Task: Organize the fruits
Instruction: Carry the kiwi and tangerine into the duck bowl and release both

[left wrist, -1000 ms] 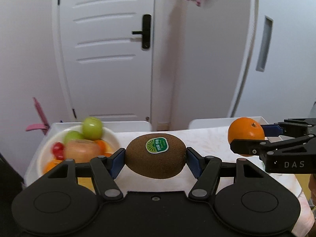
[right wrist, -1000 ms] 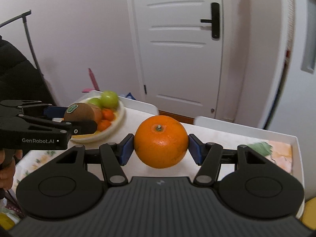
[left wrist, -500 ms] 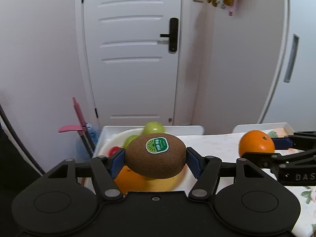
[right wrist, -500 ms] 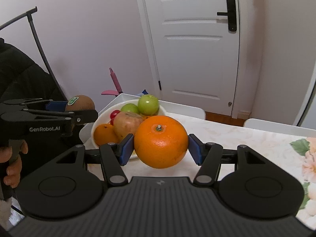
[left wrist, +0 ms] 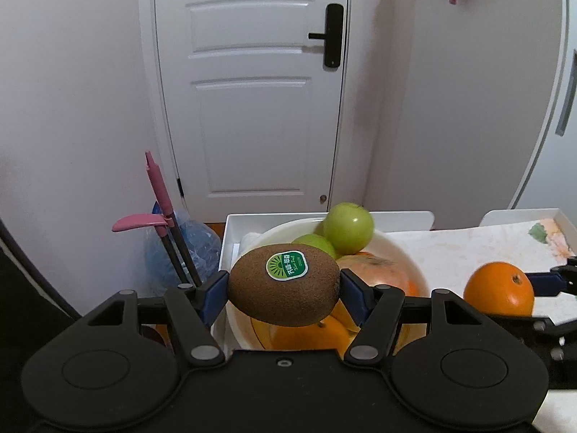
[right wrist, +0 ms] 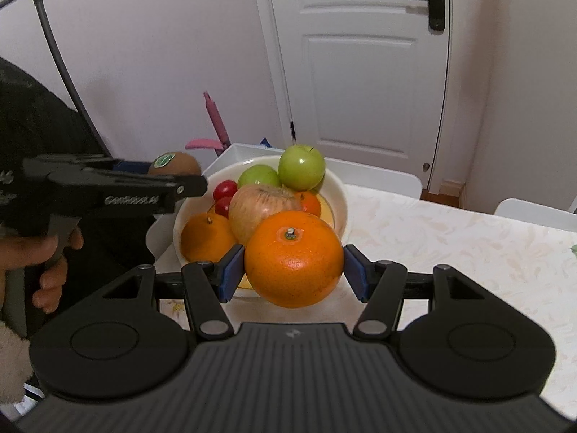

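Note:
My left gripper (left wrist: 285, 290) is shut on a brown kiwi (left wrist: 284, 288) with a green sticker, held just above the near left side of the white fruit bowl (left wrist: 404, 249). My right gripper (right wrist: 294, 269) is shut on a large orange (right wrist: 294, 258), held in front of the bowl (right wrist: 339, 195). The bowl holds two green apples (right wrist: 301, 167), a pale apple (right wrist: 263, 209), small oranges (right wrist: 207, 236) and red cherry tomatoes (right wrist: 224, 190). The kiwi (right wrist: 175, 164) and left gripper show at the left of the right wrist view; the orange (left wrist: 499, 288) shows at the right of the left wrist view.
The bowl stands at the left end of a table with a floral cloth (right wrist: 450, 238). A white tray edge (left wrist: 274, 218) lies behind the bowl. A pink-handled dustpan and blue bag (left wrist: 169, 234) stand on the floor by the white door (left wrist: 252, 90).
Both grippers have swung left toward the bowl, each keeping its fruit. The kiwi now hangs over the bowl's near side and the orange is just in front of the bowl.

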The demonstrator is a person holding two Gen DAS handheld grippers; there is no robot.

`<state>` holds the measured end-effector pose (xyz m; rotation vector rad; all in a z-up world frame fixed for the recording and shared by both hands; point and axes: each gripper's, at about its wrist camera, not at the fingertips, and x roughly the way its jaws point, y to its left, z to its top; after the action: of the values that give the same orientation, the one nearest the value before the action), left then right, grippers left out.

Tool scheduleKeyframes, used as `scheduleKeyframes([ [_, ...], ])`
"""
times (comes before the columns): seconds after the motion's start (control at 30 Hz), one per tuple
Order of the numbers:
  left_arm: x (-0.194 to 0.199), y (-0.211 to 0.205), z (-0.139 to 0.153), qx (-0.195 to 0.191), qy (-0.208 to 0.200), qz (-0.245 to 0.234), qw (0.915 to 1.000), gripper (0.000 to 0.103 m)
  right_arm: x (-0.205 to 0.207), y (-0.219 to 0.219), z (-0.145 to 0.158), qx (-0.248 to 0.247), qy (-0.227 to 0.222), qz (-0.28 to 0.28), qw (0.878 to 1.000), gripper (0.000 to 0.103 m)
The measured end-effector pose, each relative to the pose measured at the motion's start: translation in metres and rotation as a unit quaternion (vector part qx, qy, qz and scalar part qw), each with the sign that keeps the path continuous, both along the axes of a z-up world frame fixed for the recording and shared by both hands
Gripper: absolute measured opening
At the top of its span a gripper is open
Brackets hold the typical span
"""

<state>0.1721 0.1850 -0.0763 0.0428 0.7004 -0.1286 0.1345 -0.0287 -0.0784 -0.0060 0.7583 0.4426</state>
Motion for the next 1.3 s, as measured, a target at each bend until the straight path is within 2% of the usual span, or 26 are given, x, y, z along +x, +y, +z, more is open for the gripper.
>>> scheduleKeyframes([
  [0.23,0.028,0.009,-0.021,0.005,0.021,-0.01,0.9997,0.07,0.01,0.016,-0.012,-0.007,0.014,-0.004,1.0,0.074],
  [0.53,0.042,0.007,-0.034,0.0,0.041,-0.025,0.9989,0.071,0.013,0.02,-0.019,-0.011,0.024,-0.014,1.0,0.074],
  [0.6,0.042,0.006,-0.033,0.006,0.033,-0.022,0.9992,0.078,0.012,0.02,-0.019,-0.012,0.025,-0.014,1.0,0.074],
  [0.67,0.039,0.006,-0.03,0.019,0.018,-0.014,0.9996,0.096,0.011,0.02,-0.019,-0.012,0.026,-0.014,1.0,0.074],
  [0.73,0.036,0.01,-0.025,0.008,0.008,-0.014,0.9998,0.101,0.01,0.019,-0.018,-0.013,0.026,-0.011,1.0,0.074],
  [0.8,0.032,0.011,-0.02,0.0,0.007,-0.013,0.9999,0.101,0.01,0.019,-0.018,-0.013,0.027,-0.007,1.0,0.074],
  [0.93,0.02,0.007,-0.015,0.013,0.004,-0.015,0.9998,0.101,0.01,0.022,-0.017,-0.015,0.026,0.008,1.0,0.074],
  [1.3,-0.014,0.015,0.005,0.005,0.004,0.028,0.9996,0.102,0.014,0.04,-0.017,-0.02,0.031,0.048,0.998,0.074],
])
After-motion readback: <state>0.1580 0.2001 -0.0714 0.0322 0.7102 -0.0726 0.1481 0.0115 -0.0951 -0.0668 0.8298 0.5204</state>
